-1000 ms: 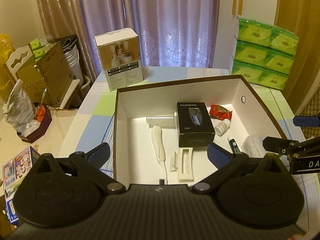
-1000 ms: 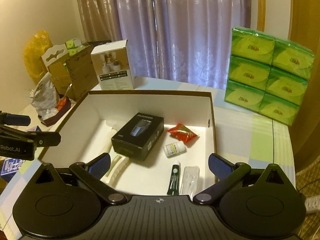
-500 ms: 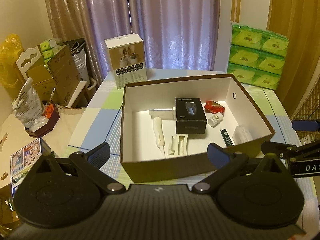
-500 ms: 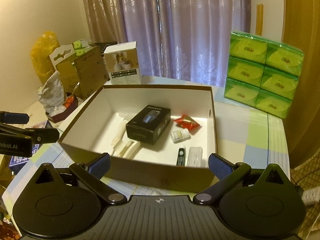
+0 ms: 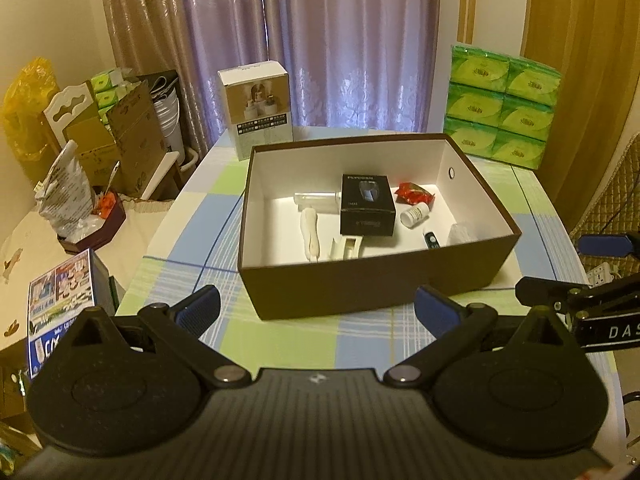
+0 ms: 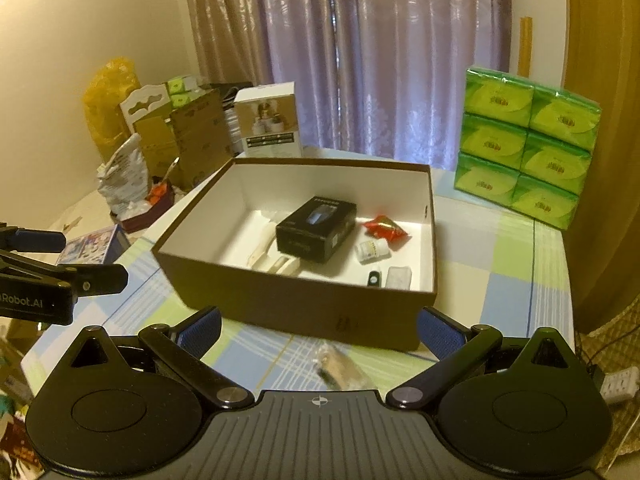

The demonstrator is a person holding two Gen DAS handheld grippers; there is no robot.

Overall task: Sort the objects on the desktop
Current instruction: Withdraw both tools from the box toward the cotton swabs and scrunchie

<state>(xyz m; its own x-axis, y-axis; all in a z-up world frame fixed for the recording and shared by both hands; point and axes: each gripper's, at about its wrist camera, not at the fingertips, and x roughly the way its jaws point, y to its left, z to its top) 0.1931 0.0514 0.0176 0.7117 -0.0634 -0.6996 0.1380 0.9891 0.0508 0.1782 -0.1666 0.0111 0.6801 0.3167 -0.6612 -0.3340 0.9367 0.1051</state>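
A brown cardboard box [image 5: 360, 288] [image 6: 288, 308] with a white inside stands on the checked tablecloth. In it lie a black product box [image 5: 367, 204] [image 6: 316, 228], a red packet [image 5: 414, 193] [image 6: 384, 227], a small white bottle [image 5: 416, 214] [image 6: 372, 249], a white handle-shaped piece [image 5: 310, 234], a white holder [image 5: 346, 249], a dark tube [image 5: 431, 239] [image 6: 374, 279] and a clear wrapper [image 6: 399, 277]. My left gripper [image 5: 318, 308] and right gripper [image 6: 318, 326] both hang open and empty in front of the box. A small wrapped item [image 6: 340, 368] lies on the cloth by the right gripper.
A white product carton [image 5: 259, 114] [image 6: 269, 120] stands behind the box. Green tissue packs [image 5: 502, 106] [image 6: 524, 144] are stacked at the back right. Cardboard boxes and bags [image 5: 100, 140] crowd the left side. A power strip [image 6: 616, 384] lies off the table's right edge.
Both grippers have pulled back and up from over the box, so its front wall and the tablecloth before it now show. Both stay open and empty.
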